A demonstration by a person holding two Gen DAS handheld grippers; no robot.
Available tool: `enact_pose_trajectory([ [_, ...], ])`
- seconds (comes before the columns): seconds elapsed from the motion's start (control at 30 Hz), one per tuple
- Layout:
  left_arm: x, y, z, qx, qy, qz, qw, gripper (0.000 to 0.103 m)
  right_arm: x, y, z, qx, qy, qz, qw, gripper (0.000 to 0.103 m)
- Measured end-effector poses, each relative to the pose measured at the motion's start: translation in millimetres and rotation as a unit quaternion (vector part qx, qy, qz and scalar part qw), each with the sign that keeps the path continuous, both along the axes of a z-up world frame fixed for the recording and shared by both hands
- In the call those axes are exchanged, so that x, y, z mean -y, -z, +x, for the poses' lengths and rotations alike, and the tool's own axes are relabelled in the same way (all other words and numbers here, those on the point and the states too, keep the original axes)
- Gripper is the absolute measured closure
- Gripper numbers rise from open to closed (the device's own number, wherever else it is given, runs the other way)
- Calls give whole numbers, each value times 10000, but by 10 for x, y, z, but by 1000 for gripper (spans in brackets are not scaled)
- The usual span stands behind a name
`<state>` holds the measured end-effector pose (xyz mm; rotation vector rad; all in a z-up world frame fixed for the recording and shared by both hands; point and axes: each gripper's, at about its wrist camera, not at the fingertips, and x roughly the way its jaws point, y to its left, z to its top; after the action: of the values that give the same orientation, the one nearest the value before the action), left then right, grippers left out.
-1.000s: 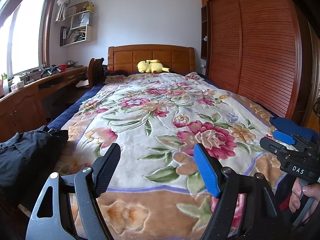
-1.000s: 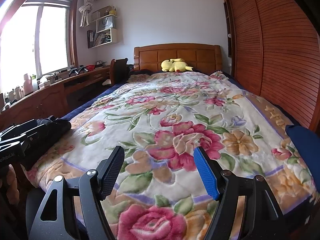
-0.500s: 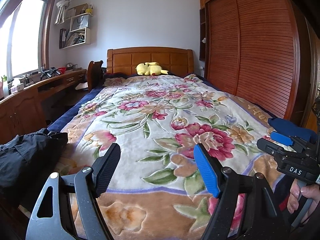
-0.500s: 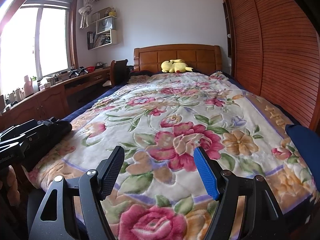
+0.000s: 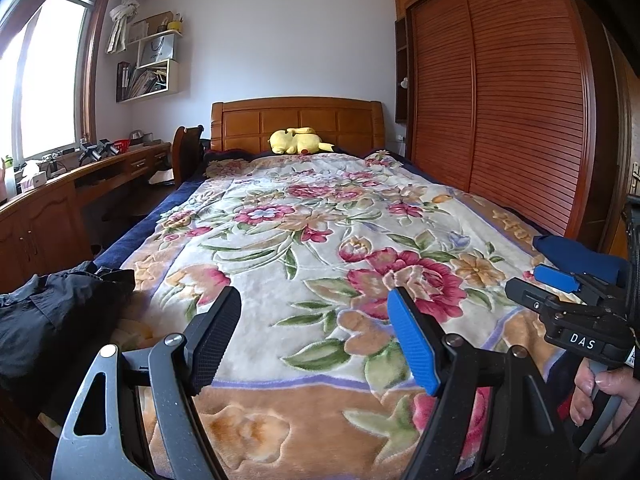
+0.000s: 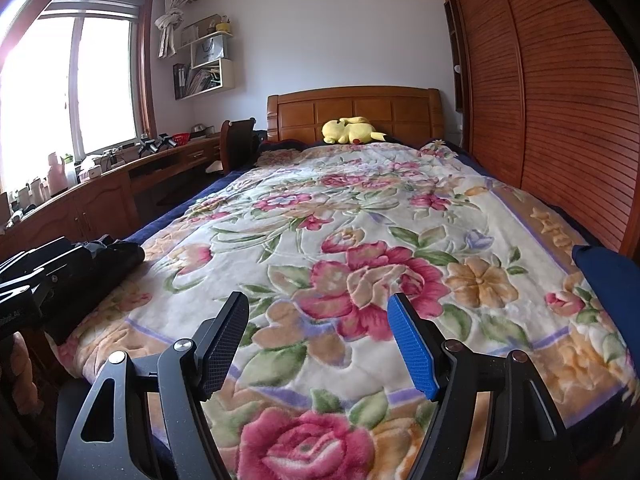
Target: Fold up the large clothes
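At bed foot: left tool point(image 5: 314, 338) and right tool point(image 6: 318, 338), both wide apart, gripping nothing.
Left edge: crumpled black garment point(image 5: 48, 312) on floral blanket point(image 5: 320, 240).

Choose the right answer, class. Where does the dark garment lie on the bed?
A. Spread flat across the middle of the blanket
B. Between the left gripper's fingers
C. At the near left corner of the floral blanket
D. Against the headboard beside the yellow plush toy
C: the dark garment sits crumpled at the near left corner of the floral blanket, untouched by either gripper.
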<state>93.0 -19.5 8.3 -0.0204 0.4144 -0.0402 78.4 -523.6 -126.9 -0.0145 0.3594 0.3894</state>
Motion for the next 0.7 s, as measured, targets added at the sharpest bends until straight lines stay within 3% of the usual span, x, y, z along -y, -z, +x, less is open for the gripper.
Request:
enact_pose_trajectory([
  [0.7, 16, 8, 10, 24, 3, 5, 10000, 26, -18, -17, -20, 22, 13, 18, 10000, 29],
])
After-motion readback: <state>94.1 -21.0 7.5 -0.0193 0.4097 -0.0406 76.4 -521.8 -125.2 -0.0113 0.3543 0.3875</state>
